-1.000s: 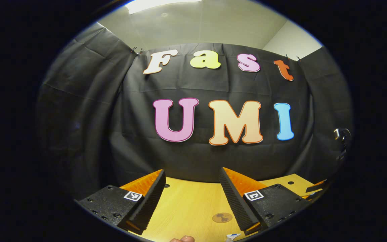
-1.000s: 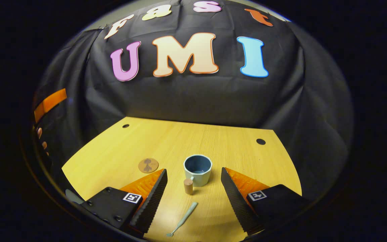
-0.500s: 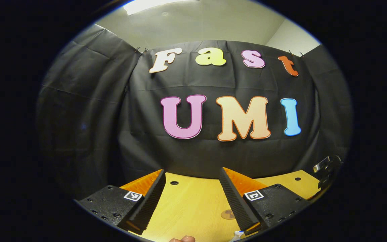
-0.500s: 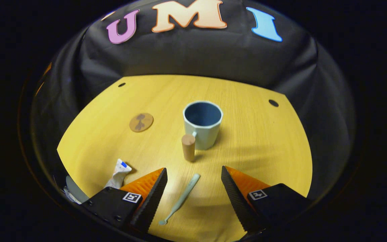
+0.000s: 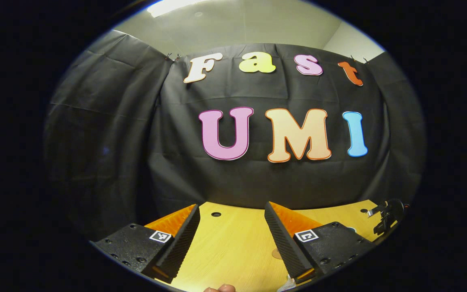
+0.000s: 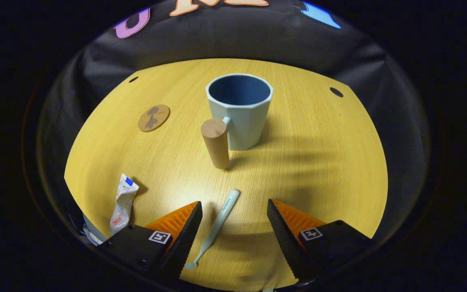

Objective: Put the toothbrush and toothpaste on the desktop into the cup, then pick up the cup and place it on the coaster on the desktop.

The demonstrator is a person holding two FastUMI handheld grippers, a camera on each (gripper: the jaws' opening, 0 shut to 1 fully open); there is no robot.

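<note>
Black cloth walls close in a yellow wooden desk [image 6: 306, 162] with small dark holes near its far corners.

In the right gripper view, the right gripper [image 6: 233, 235] hangs above the near part of the desk with its fingers spread wide, holding nothing. Between them, nearer the left finger, lies the pale green toothbrush [image 6: 215, 227], flat on the desk and slanting from its handle end at the far right to its head at the near left. Beyond it stands the cup [image 6: 239, 109], upright, pale outside and dark blue inside, nothing in it. Its wooden cylinder handle [image 6: 215, 142] points toward the camera at the cup's near left. The round brown coaster [image 6: 153, 118] lies flat to the far left, well apart from the cup. The crumpled toothpaste [image 6: 123, 202] tube lies at the near left of the desk, just beyond the left finger.

In the left gripper view, the left gripper [image 5: 231, 239] is held over the desk facing the cloth wall, its fingers apart and empty. A sliver of the coaster [image 5: 276, 254] peeks out beside its right finger, and a fingertip [image 5: 220, 288] of the person shows at the bottom edge.
</note>
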